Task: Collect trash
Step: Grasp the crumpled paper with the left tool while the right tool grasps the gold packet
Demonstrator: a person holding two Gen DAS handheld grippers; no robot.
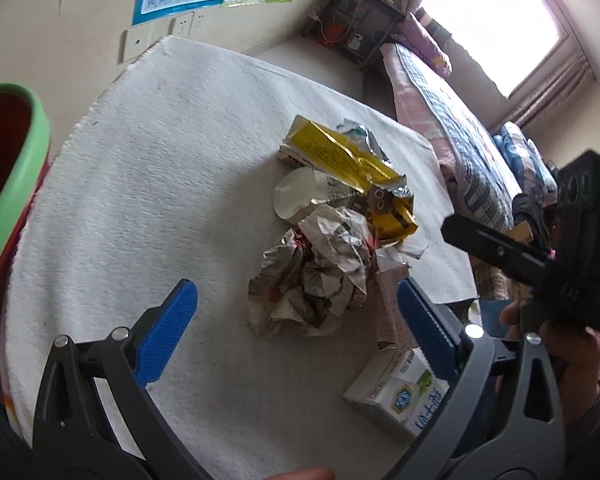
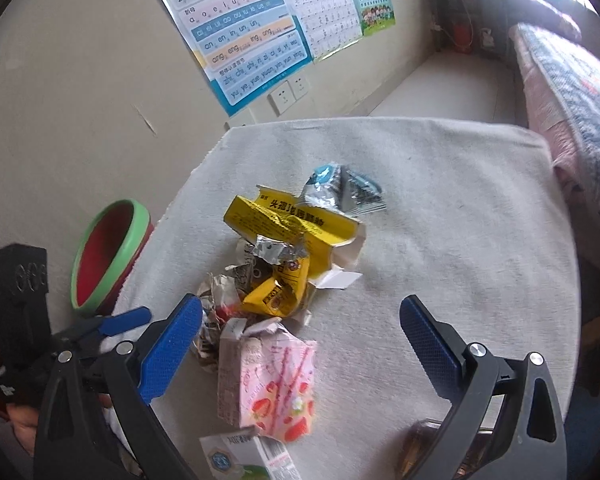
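Your desk (image 2: 460, 208), under a white cloth, carries the trash heap at its middle — yellow box (image 2: 296, 226), crumpled newspaper (image 1: 316, 276), pink carton (image 2: 272, 384) — beside a green-rimmed bin (image 2: 108, 256), while your left hand-held gripper (image 1: 296, 320) and right hand-held gripper (image 2: 300, 336) both hover released, grasping nothing.

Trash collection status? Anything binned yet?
Done: nothing visible; what shows of the bin looks empty. In hand: nothing, left tongs and right tongs both open over the pile. Left: yellow box, crumpled paper, pink carton, milk carton.
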